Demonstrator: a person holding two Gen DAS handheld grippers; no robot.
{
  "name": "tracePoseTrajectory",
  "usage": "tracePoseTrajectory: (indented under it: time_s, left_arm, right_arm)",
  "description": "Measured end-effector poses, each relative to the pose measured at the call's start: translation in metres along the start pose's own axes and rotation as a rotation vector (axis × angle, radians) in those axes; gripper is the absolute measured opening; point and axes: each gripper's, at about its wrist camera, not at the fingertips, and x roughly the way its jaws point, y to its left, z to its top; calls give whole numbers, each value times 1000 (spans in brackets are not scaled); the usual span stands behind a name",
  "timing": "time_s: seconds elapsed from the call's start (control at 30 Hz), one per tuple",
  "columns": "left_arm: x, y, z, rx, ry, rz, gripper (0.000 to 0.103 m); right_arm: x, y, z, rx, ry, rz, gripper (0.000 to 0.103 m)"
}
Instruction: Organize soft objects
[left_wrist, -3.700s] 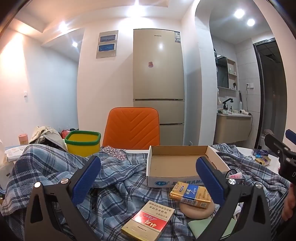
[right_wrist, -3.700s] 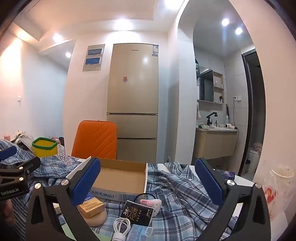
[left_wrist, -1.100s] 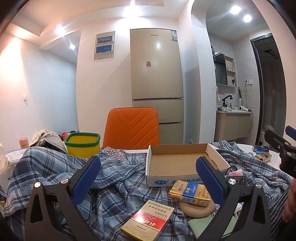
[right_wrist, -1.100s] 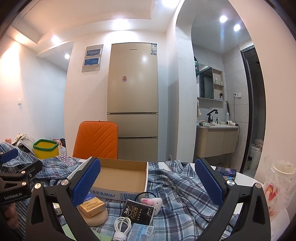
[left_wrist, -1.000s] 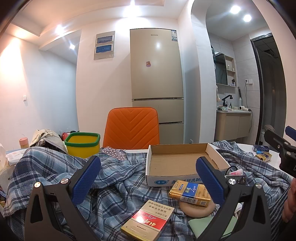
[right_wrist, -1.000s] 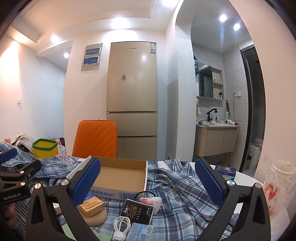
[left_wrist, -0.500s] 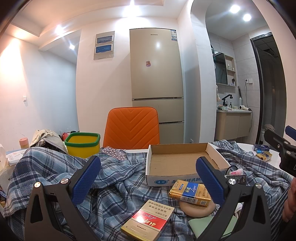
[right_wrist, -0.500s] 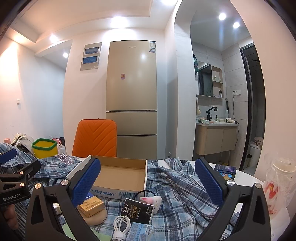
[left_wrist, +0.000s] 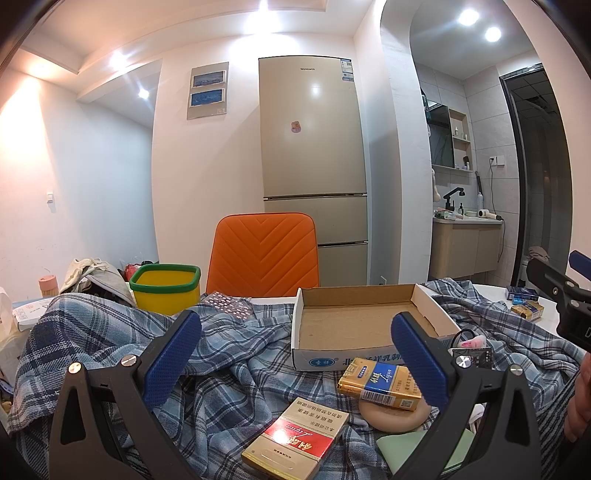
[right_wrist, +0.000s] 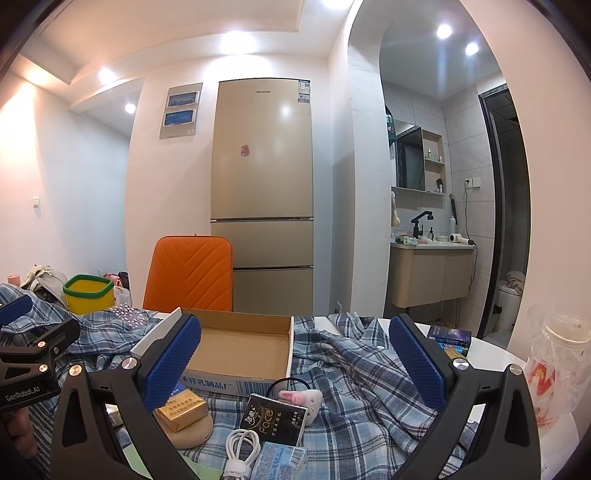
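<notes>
Jaws spread wide on left gripper (left_wrist: 295, 363) and right gripper (right_wrist: 294, 363), both level, seemingly above plaid cloth (left_wrist: 236, 369)

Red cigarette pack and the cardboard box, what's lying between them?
In the left wrist view, rumpled plaid shirt fabric fills the stretch between the red cigarette pack and the cardboard box; the blue and gold pack lies just rightward.

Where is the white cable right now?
In the right wrist view, the coiled white cable lies low at centre on the plaid cloth, just left of the black Face packet, right of the round tan pad.
</notes>
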Motion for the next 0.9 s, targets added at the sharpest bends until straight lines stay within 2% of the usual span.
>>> tracePoseTrajectory:
  time_s: [0.47, 0.9]
  left_arm:
    - [-5, 4, 0, -1, -9, 2, 102]
    - [-19, 3, 16, 6, 19, -50, 102]
  right_arm:
    - [1, -1, -1, 2, -1, -3, 103]
    - [-6, -11, 11, 47, 8, -9, 103]
